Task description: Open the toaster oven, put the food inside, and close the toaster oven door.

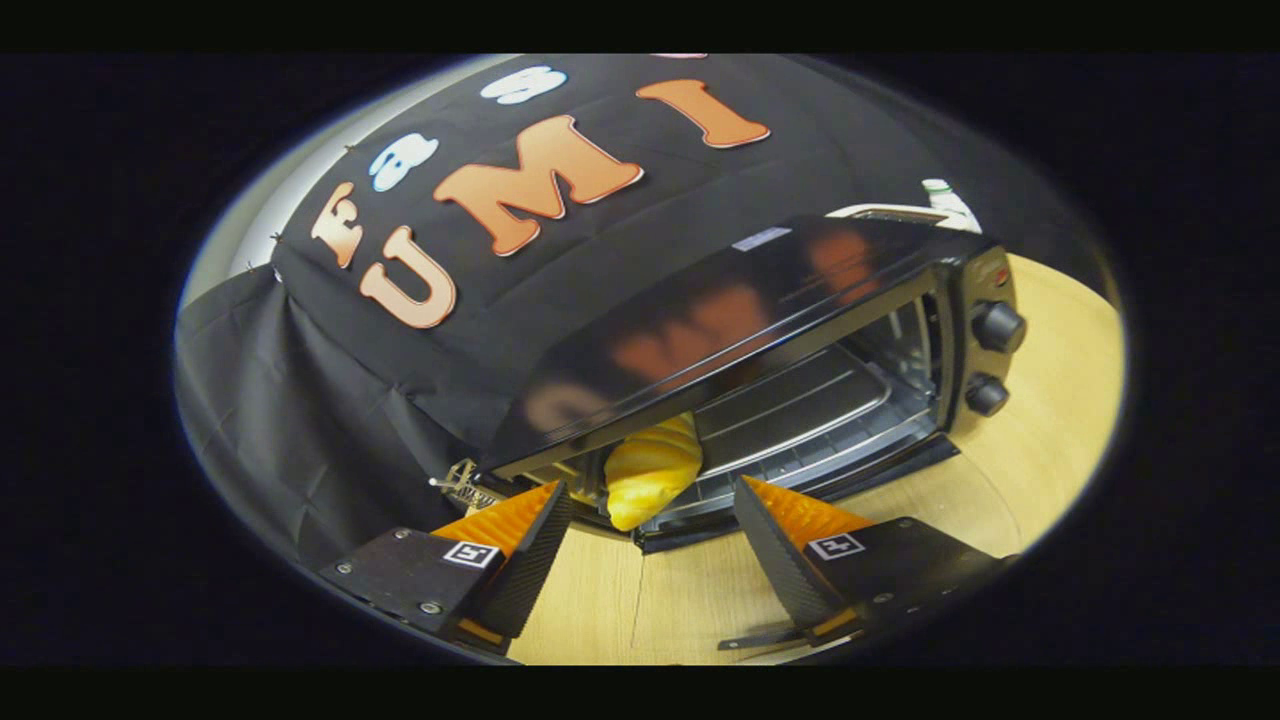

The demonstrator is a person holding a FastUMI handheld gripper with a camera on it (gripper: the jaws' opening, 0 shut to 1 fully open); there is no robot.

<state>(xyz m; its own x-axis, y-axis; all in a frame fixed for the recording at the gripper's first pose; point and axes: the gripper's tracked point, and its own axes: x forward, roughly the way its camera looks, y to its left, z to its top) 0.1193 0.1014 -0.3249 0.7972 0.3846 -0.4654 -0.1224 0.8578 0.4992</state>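
Note:
A black toaster oven [720, 310] stands on a wooden table [1050, 440], tilted in my view. Its door [860, 485] is folded down at the front, so the wire rack [800, 410] and the inside show. A yellow bread roll [650, 465] lies at the left end of the oven mouth, partly under the oven's top edge. My gripper [652, 490] is open, its fingers spread wide just in front of the roll. Neither finger touches the roll, and only bare table lies between them.
Two round knobs [998, 327] sit on the oven's right panel. A white object [945, 200] peeks out behind the oven. Black cloth [330, 400] hangs behind and to the left. Open tabletop stretches to the right of the oven.

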